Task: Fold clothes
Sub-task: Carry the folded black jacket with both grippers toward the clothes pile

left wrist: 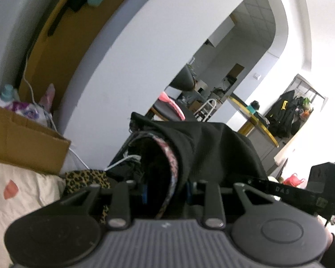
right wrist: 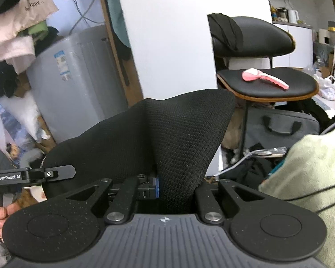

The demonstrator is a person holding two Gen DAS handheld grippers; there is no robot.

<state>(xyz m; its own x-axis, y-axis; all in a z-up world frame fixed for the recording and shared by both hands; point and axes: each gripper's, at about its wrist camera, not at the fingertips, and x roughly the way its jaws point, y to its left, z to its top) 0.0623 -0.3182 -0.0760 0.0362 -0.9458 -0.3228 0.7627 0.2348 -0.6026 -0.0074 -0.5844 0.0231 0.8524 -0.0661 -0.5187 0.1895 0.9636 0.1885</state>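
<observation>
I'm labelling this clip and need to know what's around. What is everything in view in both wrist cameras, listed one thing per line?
black garment: one, black knit with a patterned inner band, clamped in both grippers
cardboard box: one, brown, left of the left wrist view
leopard-print cloth: one, tan and black, below the box
chair: one, black seat with a wood edge, right of the right wrist view
brush: one, pink and white, on the chair seat
washing machine: one, grey-white, left of the right wrist view
grey bag: one, under the chair
green blanket: one, pale green, lower right
left gripper: one, black, closed on the garment
right gripper: one, black, closed on the garment
hand: one, at the left edge of the right wrist view
</observation>
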